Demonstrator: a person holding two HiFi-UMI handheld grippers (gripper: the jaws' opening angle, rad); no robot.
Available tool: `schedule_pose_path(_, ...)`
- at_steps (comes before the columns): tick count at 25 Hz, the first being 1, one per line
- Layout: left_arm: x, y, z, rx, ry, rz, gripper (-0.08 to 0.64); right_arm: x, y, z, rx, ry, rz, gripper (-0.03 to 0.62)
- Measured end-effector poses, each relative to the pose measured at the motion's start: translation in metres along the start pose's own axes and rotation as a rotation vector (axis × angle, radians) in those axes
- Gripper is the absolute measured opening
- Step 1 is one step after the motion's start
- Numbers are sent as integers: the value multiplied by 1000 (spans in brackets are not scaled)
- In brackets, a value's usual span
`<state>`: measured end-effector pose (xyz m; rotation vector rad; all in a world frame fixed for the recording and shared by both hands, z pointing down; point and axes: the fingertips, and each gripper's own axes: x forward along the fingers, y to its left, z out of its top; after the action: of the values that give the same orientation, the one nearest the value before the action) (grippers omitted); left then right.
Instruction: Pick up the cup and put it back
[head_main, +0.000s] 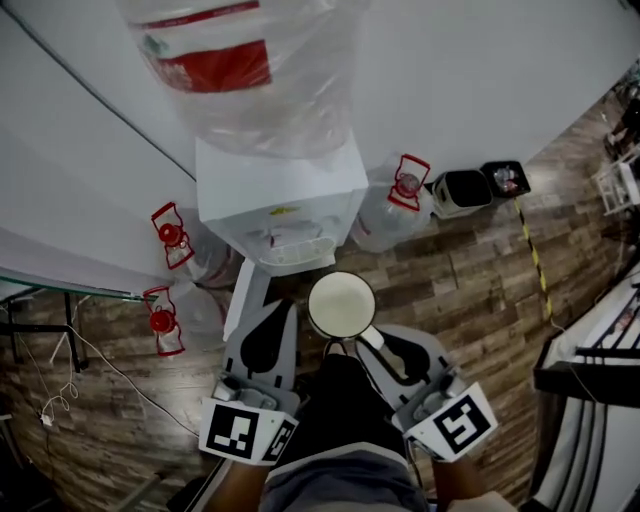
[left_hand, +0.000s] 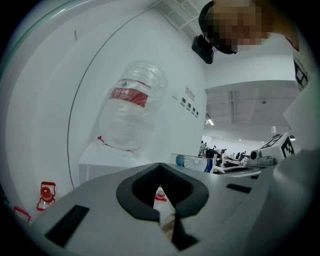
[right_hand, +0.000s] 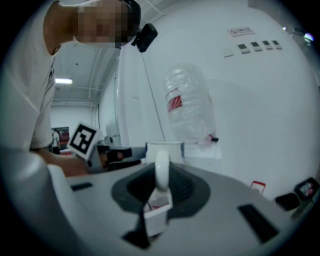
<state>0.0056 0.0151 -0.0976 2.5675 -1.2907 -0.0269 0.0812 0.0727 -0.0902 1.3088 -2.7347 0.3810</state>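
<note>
1. Water bottle (head_main: 235, 70): inverted on the dispenser (head_main: 285, 190), far side, against the white wall. We keep both tools clear of it.
2. Spare bottles (head_main: 168, 240): red-handled, on the wood floor left and right of the dispenser. We leave them alone.
3. Drip tray (head_main: 297, 250): recess in the dispenser's near face. We judge it the likely resting place for the cup.
4. Left gripper (head_main: 276, 308): jaws together, nothing in them, just left of the cup. We hold it aside, ready to steady.
5. Right gripper (head_main: 366, 338): jaws part-closed, clamped on the cup's handle.
6. Cup (head_main: 341, 304): white, upright, in the air near the tray, between the grippers. We keep it level, approach squarely, and release only once the base is seated.
7. Handle (right_hand: 161, 172): thin loop, off-centre hold. The cup may swing, so we go slowly.
</note>
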Motion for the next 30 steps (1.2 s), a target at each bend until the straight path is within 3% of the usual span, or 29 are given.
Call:
schedule_pose_path(18, 41, 73, -218, -4, 22, -20, 6, 66, -63, -217, -59, -20, 6, 71)
schedule_pose_path(30, 64, 117, -328, 20, -17, -30, 6, 108, -94, -333, -102, -36, 44, 71)
